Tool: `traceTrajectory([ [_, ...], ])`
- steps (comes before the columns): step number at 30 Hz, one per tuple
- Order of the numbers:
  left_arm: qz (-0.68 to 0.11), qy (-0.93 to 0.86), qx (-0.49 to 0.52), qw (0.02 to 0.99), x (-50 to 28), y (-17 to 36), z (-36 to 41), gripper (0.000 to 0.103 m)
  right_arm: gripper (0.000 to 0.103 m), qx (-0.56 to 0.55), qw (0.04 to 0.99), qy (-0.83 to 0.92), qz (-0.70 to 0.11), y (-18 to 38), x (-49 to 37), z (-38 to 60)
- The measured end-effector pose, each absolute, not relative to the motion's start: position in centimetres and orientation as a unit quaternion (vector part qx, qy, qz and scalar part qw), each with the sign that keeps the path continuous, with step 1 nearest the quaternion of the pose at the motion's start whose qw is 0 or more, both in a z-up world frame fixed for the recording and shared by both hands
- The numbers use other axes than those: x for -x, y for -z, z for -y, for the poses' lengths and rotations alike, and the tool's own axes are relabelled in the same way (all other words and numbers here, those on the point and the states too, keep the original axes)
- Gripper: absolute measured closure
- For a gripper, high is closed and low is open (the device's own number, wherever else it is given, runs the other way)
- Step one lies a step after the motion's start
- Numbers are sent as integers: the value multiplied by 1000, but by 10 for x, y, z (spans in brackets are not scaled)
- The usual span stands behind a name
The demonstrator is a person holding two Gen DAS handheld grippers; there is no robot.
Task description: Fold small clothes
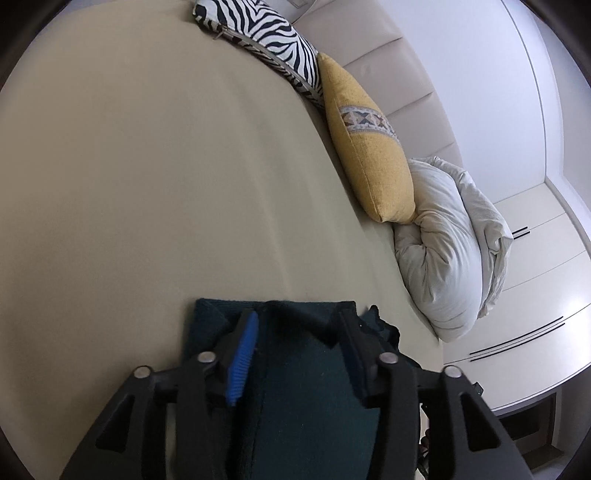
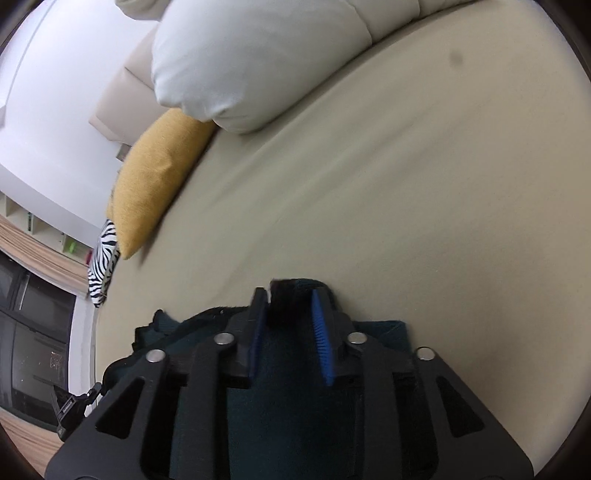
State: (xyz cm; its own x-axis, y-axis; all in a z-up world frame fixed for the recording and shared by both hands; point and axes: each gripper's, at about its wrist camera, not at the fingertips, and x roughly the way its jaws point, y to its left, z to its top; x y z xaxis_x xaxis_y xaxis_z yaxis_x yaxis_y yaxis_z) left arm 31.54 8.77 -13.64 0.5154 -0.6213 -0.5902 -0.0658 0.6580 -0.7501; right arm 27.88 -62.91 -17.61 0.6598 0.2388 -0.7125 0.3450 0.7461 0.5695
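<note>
Dark-green knit garment (image 1: 306, 369) on beige bed (image 1: 147, 166), partly folded | L gripper (image 1: 295, 332) jaws apart, straddling cloth | R gripper (image 2: 291, 310) prob. pinching edge, blurry | risk: weak pinch slips, fold sags.

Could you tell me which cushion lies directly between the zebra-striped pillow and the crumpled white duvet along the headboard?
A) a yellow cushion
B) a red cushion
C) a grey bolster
A: the yellow cushion sits between the zebra-striped pillow and the white duvet.
</note>
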Motion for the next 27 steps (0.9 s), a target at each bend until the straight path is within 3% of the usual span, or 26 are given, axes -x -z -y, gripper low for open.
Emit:
traceTrajectory([
  [1, -454, 171, 376, 790, -312, 132, -92, 42, 51, -353, 842, 40, -406, 173, -275, 629],
  [9, -428, 193, 301, 830, -275, 93, -66, 42, 50, -320, 864, 8, -388, 139, -233, 596],
  [13, -440, 172, 216, 855, -256, 102, -40, 42, 50, -239, 871, -26, -428, 139, -229, 543],
  [16, -468, 166, 202, 844, -247, 126, -41, 44, 52, -215, 850, -14, -481, 171, -232, 534],
  [24, -427, 162, 187, 870, -188, 101, -69, 45, 52, -212, 894, -4, -394, 129, -179, 548],
  [27, -432, 163, 172, 870, -174, 106, -70, 45, 52, -195, 892, 10, -408, 132, -167, 558],
])
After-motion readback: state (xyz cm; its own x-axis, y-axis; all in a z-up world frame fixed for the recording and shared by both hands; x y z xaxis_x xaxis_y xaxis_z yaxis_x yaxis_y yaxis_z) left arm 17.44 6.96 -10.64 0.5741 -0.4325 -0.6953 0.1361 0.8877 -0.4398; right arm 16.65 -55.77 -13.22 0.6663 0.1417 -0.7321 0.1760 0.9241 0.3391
